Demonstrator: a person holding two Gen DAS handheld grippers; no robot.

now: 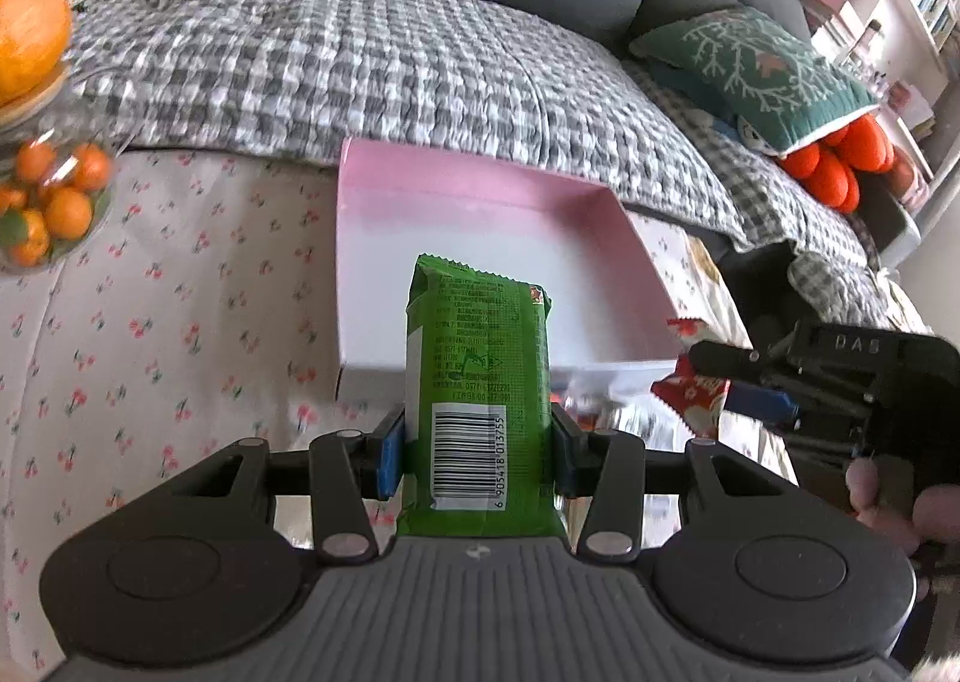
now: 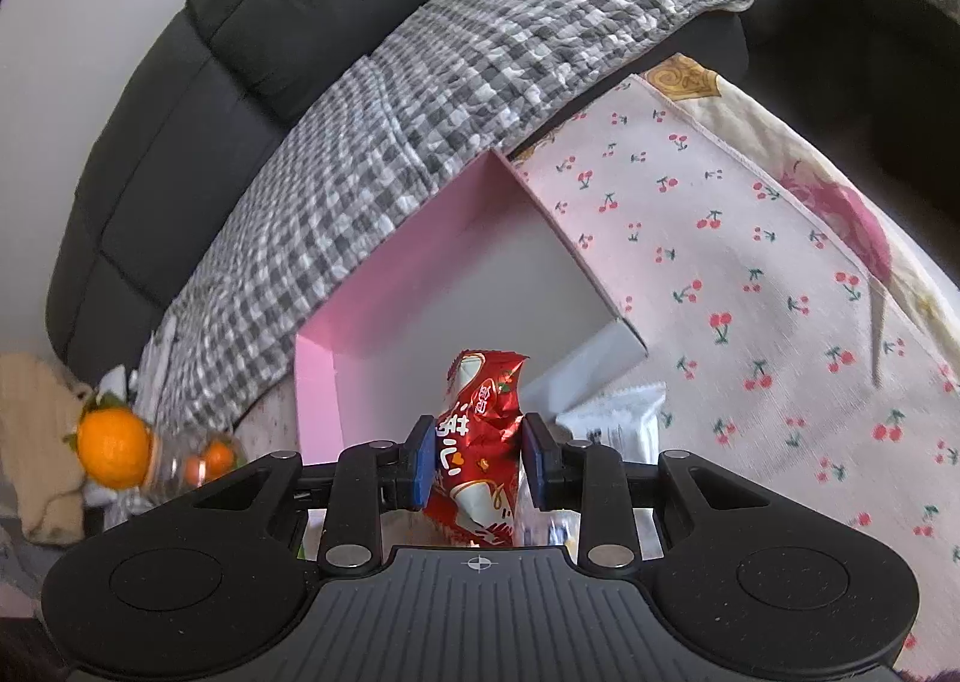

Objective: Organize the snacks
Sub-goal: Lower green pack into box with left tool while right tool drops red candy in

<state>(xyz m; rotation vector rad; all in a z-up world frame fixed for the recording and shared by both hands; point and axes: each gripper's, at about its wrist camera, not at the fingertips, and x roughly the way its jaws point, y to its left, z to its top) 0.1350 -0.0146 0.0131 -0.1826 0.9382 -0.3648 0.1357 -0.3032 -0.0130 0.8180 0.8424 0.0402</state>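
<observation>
Left wrist: left gripper clamps a green packet above the near edge of the empty pink box.

Right wrist: right gripper pinches a red packet by that box's near corner; nothing is boxed yet, and a white packet waits on the tablecloth.

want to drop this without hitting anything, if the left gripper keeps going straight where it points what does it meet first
Most likely the open pink box: the left gripper, shut on the green snack pack, points at its white floor, which looks bare there. Depth is hard to judge, so the near wall could come first.
</observation>
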